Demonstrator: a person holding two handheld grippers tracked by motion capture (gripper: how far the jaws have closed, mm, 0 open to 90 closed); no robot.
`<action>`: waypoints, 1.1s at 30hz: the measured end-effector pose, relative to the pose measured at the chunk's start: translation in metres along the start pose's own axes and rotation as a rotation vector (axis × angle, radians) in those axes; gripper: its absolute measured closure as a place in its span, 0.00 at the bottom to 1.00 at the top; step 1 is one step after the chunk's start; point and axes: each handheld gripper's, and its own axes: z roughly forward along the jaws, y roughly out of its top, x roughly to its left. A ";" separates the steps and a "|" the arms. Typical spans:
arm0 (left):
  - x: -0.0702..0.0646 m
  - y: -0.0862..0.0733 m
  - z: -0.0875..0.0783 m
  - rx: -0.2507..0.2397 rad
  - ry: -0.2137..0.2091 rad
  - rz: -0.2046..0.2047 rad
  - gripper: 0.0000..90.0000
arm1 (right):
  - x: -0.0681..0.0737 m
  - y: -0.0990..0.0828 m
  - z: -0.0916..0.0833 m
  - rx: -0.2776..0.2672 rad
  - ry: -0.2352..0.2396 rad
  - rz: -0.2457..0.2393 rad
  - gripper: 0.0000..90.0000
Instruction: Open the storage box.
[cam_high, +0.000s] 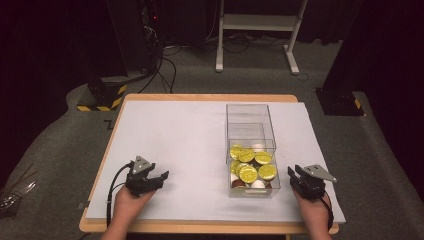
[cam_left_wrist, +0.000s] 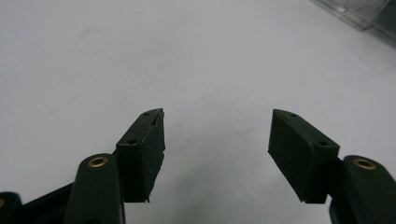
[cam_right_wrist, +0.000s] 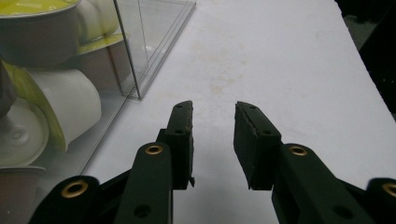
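High view: clear plastic box (cam_high: 250, 150) of yellow-lidded capsules (cam_high: 248, 173), seemingly coffee pods; left gripper (cam_high: 159, 179) at eight o'clock and right gripper (cam_high: 292, 176) at three, both released.

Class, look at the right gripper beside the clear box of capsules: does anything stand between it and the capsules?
Yes. The clear box wall stands between the right gripper and the capsules; the box looks open on top.

We could read no text, label, brand or number anywhere. The yellow lids of the capsules (cam_high: 248, 173) in the clear box (cam_high: 250, 120) carried a faint pattern too small to make out, and a dark mark at the white mat's (cam_high: 175, 140) left edge stayed illegible.
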 end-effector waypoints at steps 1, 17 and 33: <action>-0.002 0.001 -0.001 0.002 -0.004 0.017 0.40 | -0.001 0.000 0.000 0.005 0.004 0.005 0.74; -0.056 0.021 -0.007 -0.025 -0.131 0.073 0.40 | -0.004 -0.001 0.003 0.039 0.040 0.034 0.63; -0.088 0.042 -0.009 -0.098 -0.241 0.051 0.40 | -0.002 -0.007 0.008 0.079 0.039 0.009 0.61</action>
